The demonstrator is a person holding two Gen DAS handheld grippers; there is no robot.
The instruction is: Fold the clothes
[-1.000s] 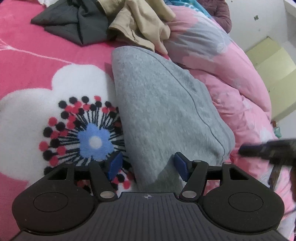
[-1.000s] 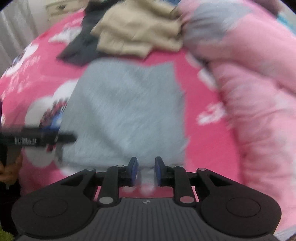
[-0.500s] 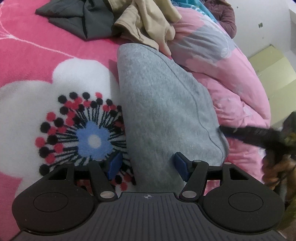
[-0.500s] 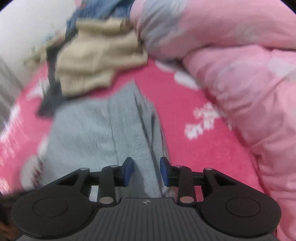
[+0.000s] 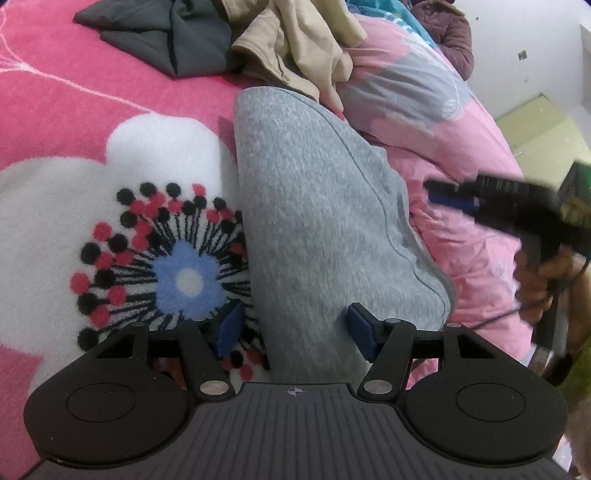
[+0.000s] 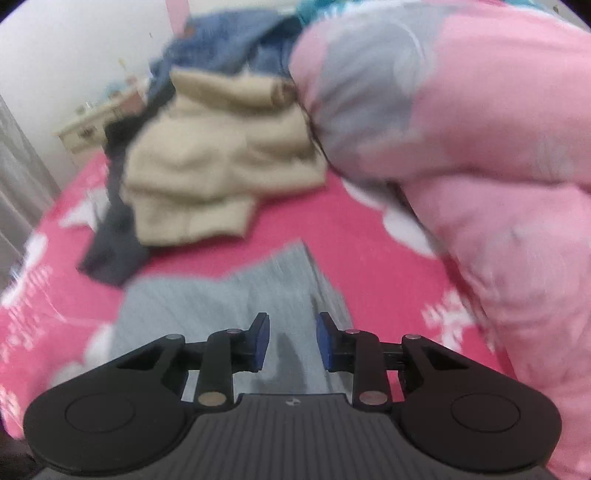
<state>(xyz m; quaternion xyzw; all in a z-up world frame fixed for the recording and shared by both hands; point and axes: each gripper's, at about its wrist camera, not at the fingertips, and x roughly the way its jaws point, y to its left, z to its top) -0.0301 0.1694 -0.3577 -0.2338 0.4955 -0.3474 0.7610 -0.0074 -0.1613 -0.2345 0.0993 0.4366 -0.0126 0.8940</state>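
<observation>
On the pink floral fleece blanket point(image 5: 74, 110) lay the folded grey knit garment point(image 5: 314, 221), hemmed by rumpled beige clothing point(image 5: 303, 44) and pink quilt point(image 5: 461, 155). Left gripper point(image 5: 293, 326) and right gripper point(image 6: 291, 341) both gaped, empty.

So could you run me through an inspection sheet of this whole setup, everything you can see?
Surface: bed under a pink floral blanket.
Job's things: grey garment, folded narrow, lying flat on the blanket.
Clutter: beige clothes, dark clothes and jeans heaped at the far end; pink duvet bunched at the right.
Grippers: left hand-held gripper open, its fingers straddling the garment's near end; right hand-held gripper open above the garment, blurred.
Cables: thin dark cable below the right hand.
Surroundings: white wall, pale dresser.
</observation>
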